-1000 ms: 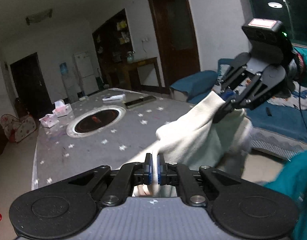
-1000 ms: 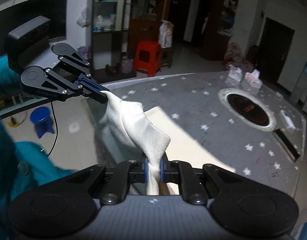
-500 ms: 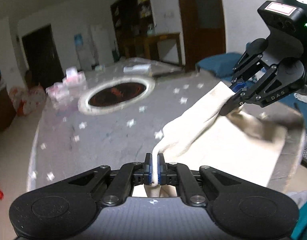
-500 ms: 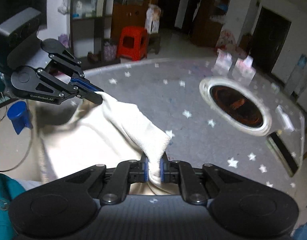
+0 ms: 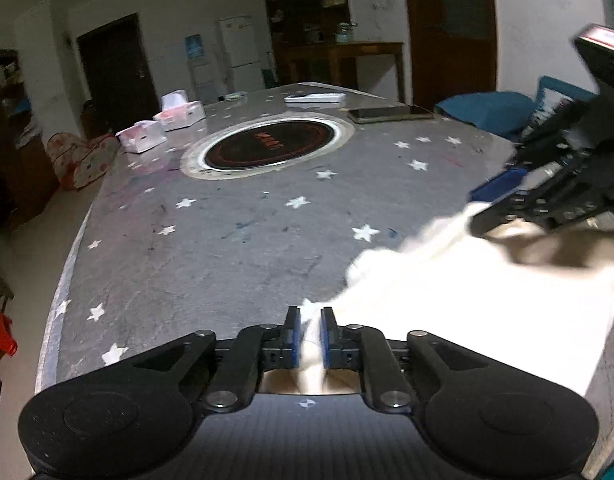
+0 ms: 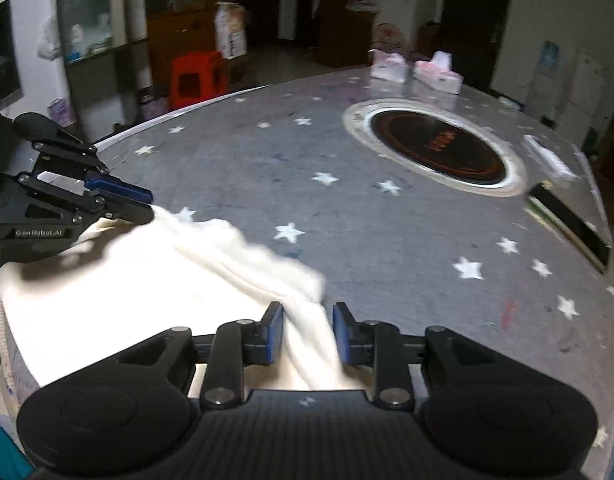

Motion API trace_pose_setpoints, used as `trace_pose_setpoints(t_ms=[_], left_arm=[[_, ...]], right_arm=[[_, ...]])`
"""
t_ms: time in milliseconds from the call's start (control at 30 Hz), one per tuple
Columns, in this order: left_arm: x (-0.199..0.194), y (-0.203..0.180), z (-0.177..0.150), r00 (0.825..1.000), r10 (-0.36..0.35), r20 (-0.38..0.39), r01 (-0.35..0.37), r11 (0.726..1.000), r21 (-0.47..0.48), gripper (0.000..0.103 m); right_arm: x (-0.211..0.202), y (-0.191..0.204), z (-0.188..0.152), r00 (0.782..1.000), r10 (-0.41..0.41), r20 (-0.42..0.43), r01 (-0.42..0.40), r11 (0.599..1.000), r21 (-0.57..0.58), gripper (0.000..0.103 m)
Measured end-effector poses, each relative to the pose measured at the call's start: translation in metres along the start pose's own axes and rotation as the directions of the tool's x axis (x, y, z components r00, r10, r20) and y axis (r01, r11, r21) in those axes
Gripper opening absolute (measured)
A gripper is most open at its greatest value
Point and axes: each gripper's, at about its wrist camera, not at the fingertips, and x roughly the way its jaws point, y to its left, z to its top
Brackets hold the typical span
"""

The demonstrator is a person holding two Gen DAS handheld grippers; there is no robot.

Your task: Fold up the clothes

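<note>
Soft cream cloth (image 6: pixel 155 300) lies bunched on the grey star-printed table (image 6: pixel 387 220); left claw (image 5: pixel 309 334) and right claw (image 6: pixel 308 334) have just been opening, fabric loose between.

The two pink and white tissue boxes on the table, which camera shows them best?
The left wrist view: the two pink and white tissue boxes sit apart beside the round black burner, each showing its side and top. The right wrist view shows them smaller, blurred, at the far edge of the grey star-patterned table.
</note>
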Motion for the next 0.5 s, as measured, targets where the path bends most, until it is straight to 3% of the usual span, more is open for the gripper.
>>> trace_pose_setpoints(t_ms=[167, 367, 500], left_arm=[[-0.017, 0.004, 0.007, 0.999, -0.004, 0.037, 0.008, 0.996, -0.087, 0.015], [-0.022, -0.014, 0.012, 0.985, -0.168, 0.044, 0.174, 0.968, -0.182, 0.015], [-0.009, -0.021, 0.009, 0.988, -0.154, 0.005, 0.152, 0.971, -0.186, 0.015]], right_arm=[[-0.03, -0.002, -0.008, 0.999, 0.008, 0.043, -0.01, 0.999, 0.046, 0.028], [-0.033, 0.0, -0.018, 0.998, 0.061, 0.023, -0.063, 0.995, 0.079, 0.027], [-0.016, -0.011, -0.029, 0.999, 0.034, -0.012, -0.031, 0.989, 0.144, 0.023]])
